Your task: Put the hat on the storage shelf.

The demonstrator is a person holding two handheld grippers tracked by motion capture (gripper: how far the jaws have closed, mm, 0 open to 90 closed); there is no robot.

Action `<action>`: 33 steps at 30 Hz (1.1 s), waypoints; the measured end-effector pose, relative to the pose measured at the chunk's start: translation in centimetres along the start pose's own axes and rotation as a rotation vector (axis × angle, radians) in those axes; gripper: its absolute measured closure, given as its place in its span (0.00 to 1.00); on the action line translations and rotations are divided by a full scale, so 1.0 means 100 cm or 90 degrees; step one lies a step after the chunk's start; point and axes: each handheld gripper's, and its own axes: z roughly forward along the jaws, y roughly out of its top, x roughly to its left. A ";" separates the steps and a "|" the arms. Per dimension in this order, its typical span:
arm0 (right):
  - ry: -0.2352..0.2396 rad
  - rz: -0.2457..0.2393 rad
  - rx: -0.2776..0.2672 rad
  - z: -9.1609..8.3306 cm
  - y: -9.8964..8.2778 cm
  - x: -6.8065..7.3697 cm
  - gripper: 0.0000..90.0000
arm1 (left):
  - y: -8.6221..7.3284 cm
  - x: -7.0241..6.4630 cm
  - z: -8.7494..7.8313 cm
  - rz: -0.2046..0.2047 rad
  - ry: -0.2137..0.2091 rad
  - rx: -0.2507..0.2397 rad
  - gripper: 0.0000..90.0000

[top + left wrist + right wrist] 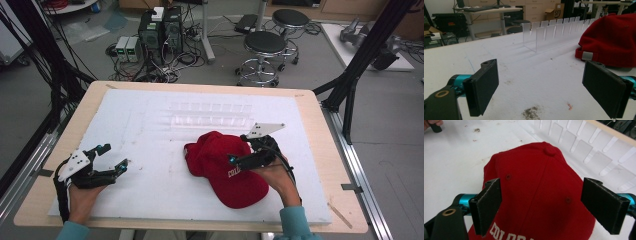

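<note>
A red baseball cap (222, 167) with white lettering lies on the white foam board (150, 185), brim toward the front edge. My right gripper (239, 149) hovers over the cap's crown (541, 185), open, its black pads (489, 206) spread to either side of the fabric with nothing pinched. My left gripper (114, 157) rests low at the board's front left, open and empty, pointing right toward the cap (610, 41). In the left gripper view its pads (484, 86) frame bare board with a dirt smudge.
A clear acrylic slotted rack (212, 115) stands behind the cap, seen also as a rack (554, 32) and a rack (586, 147). The wooden table edge (320, 130) frames the board. Stools (265, 50), computers (160, 30) and black frame legs (350, 85) stand beyond the table.
</note>
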 end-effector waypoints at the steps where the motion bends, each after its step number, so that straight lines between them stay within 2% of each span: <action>1: 0.003 0.002 0.003 0.001 0.000 -0.001 0.18 | 0.000 0.000 0.000 0.000 0.000 0.000 0.16; 7: 0.011 0.015 0.031 0.008 0.000 -0.007 0.18 | 0.000 0.000 0.000 0.000 0.000 0.001 0.16; 11: 0.012 0.018 0.045 0.010 0.001 -0.008 0.23 | 0.000 0.000 0.000 0.000 0.000 0.002 0.16; 15: 0.000 0.019 0.065 0.012 0.002 -0.007 0.36 | 0.000 0.000 0.000 0.000 0.000 0.002 0.16; 22: 0.009 0.032 0.093 0.018 0.003 -0.006 0.56 | 0.000 0.000 0.000 0.000 0.000 0.003 0.16; 27: 0.025 0.072 0.126 0.023 0.005 -0.006 0.72 | 0.000 0.001 0.000 -0.002 0.001 0.003 0.16; 33: 0.026 0.095 0.150 0.026 0.008 -0.004 0.86 | 0.000 0.001 0.000 -0.004 0.001 0.003 0.16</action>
